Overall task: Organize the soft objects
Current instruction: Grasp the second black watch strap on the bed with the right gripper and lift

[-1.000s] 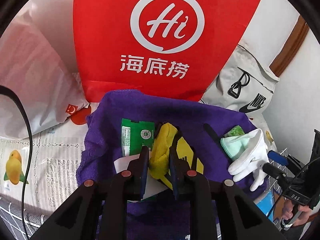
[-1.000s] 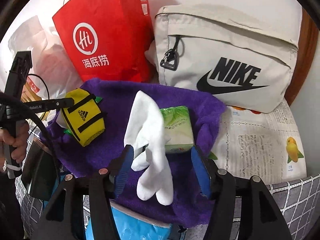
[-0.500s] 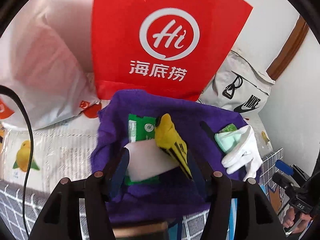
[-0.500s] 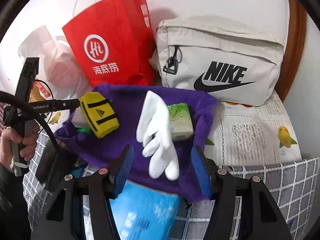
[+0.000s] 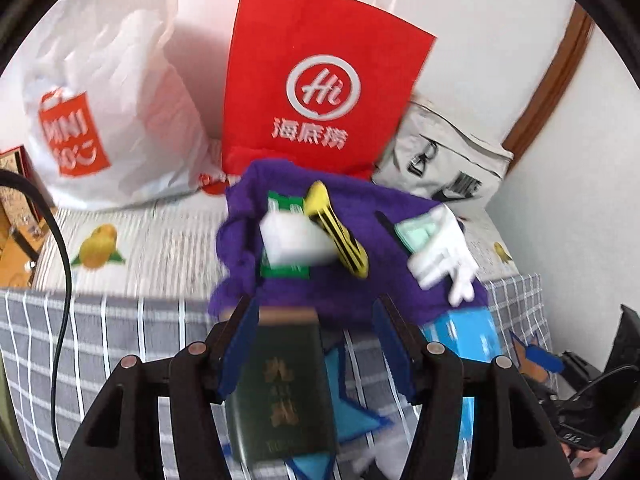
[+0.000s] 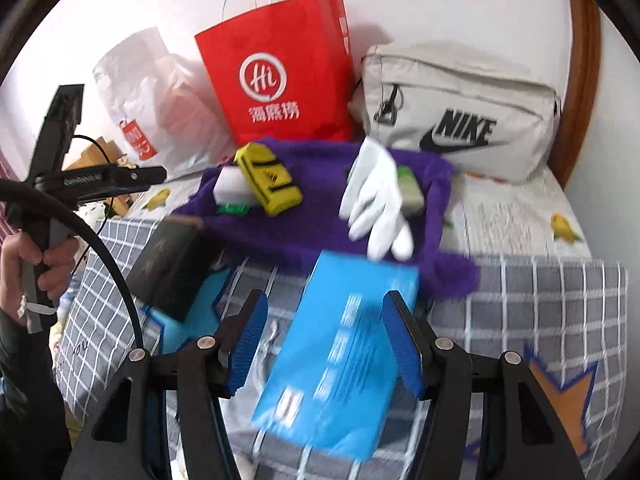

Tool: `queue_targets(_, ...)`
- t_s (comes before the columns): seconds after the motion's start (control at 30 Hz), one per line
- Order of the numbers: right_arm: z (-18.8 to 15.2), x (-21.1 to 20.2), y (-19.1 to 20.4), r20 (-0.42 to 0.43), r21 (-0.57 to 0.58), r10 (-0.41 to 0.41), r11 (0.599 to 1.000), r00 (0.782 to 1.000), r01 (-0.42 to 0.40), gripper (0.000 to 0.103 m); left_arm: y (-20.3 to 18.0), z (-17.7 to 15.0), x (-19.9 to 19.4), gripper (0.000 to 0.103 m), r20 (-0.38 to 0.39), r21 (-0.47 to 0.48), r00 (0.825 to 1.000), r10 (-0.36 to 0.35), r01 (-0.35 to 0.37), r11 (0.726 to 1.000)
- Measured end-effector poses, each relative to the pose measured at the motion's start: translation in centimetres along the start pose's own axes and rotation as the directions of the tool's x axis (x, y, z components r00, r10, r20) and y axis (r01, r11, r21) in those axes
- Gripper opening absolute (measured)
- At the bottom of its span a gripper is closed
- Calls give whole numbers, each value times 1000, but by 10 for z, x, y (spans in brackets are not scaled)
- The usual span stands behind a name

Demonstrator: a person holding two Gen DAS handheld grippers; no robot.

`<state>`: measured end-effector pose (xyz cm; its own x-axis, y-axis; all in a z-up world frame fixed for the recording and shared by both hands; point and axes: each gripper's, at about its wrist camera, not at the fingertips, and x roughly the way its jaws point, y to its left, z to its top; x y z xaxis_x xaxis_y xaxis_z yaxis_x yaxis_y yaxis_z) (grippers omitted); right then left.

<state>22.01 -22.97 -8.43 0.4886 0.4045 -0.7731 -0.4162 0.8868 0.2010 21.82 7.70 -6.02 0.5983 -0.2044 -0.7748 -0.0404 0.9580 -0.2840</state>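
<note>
Left wrist view: left gripper spread wide and empty above a dark booklet; right gripper likewise wide and empty over a blue packet; white glove lies at the purple towel's near edge

bags block behind | purple towel crowded | checked blanket right open

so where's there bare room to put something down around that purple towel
Free: fruit-print sheet right of the purple towel, below the Nike bag; also sheet left of the towel, below the white bag. Crowded: the towel and the checked blanket in front.
</note>
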Motion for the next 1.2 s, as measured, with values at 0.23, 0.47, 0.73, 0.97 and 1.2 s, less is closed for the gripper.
queue_targets(0.23,-57,-20,28,-12,-9,32,999,999,-32,60,-6,-59,-25,58,-29,7,1000,-8,8,1000)
queue_targets(0.47,-108,-15,48,-75,5,88,996,993,-88,60,-7,-104,-35,58,-61,-15,998,-10,9,1000)
queue_targets(0.73,-118,12,90,-112,-70,107,991,988,-115,60,7,-133,-43,64,-75,-41,997,18,-21,999)
queue_targets(0.97,-114,45,122,-153,-130,125,981,980,-146,59,31,-141,-47,64,-80,-95,997,11,-19,995)
queue_targets(1.2,-113,71,141,-172,-191,109,971,979,-141,20,43,-143,-53,65,-70,-104,997,10,-17,994)
